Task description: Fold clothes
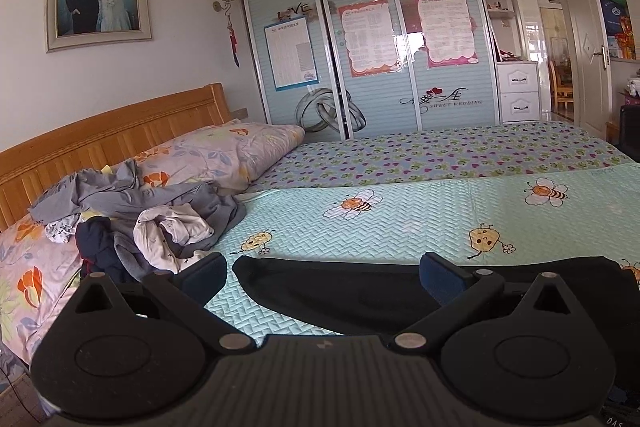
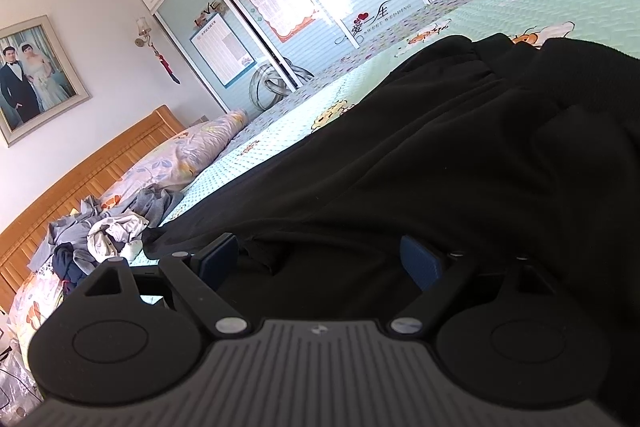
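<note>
Both tools are hovering spread wide: the left tool (image 1: 322, 277) and right tool (image 2: 320, 259), gripping nothing. The black garment (image 2: 420, 155) is lying on the bed's bee-print cover (image 1: 400, 223); soft, limp, best pinched at an edge. Beyond, a crumpled clothes heap (image 1: 132, 223) is resting near the pillows.

Garment (image 1: 360, 291) lies on bed (image 1: 420, 227), clothes pile (image 1: 152, 227) to its left
</note>
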Motion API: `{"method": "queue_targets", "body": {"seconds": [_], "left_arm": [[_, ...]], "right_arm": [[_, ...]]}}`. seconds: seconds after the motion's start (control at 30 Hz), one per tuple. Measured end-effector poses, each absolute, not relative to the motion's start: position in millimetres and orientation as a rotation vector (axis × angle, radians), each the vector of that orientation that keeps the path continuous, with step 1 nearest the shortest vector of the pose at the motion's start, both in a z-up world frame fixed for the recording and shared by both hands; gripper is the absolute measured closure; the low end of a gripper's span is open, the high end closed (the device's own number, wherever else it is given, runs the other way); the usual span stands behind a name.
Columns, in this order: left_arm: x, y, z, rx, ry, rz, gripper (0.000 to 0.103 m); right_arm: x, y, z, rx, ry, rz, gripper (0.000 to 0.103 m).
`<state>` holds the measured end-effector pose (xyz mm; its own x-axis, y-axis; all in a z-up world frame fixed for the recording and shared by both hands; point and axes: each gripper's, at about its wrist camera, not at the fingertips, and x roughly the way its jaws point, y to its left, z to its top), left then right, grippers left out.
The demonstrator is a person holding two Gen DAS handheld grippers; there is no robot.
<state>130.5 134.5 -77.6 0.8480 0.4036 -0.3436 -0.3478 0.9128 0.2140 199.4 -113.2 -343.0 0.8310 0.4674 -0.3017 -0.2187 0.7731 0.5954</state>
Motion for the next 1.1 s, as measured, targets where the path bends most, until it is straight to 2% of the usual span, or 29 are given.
{"method": "queue_targets", "body": {"seconds": [0.23, 0.47, 0.6, 0.87, 1.0, 1.1], "left_arm": [[139.4, 154.5, -107.1, 0.072, 0.492, 0.335, 0.001], [121.2, 263.3, -212.5, -0.443, 0.727, 0.171, 0.003], [71.3, 333.9, -235.1, -0.502, 0.647, 0.367, 0.004], [-1.3, 479.9, -254.4, -0.797, 0.534, 0.630, 0.001], [-5.8, 513.6, -283.1, -0.943, 0.521, 0.600, 0.001], [-2.7, 520.7, -296.6, -1.001, 0.517, 0.566, 0.001]], "right_arm": [[199.5, -113.5, -341.4, 0.577, 0.458, 0.388, 0.014], [199.4, -112.6, -339.8, 0.568, 0.464, 0.385, 0.014], [200.1, -111.5, -338.8, 0.562, 0.470, 0.382, 0.014], [199.7, -98.9, -328.4, 0.477, 0.502, 0.338, 0.014], [192.9, -94.7, -314.8, 0.500, 0.540, 0.331, 0.013], [177.1, -101.4, -308.2, 0.631, 0.544, 0.369, 0.013]]}}
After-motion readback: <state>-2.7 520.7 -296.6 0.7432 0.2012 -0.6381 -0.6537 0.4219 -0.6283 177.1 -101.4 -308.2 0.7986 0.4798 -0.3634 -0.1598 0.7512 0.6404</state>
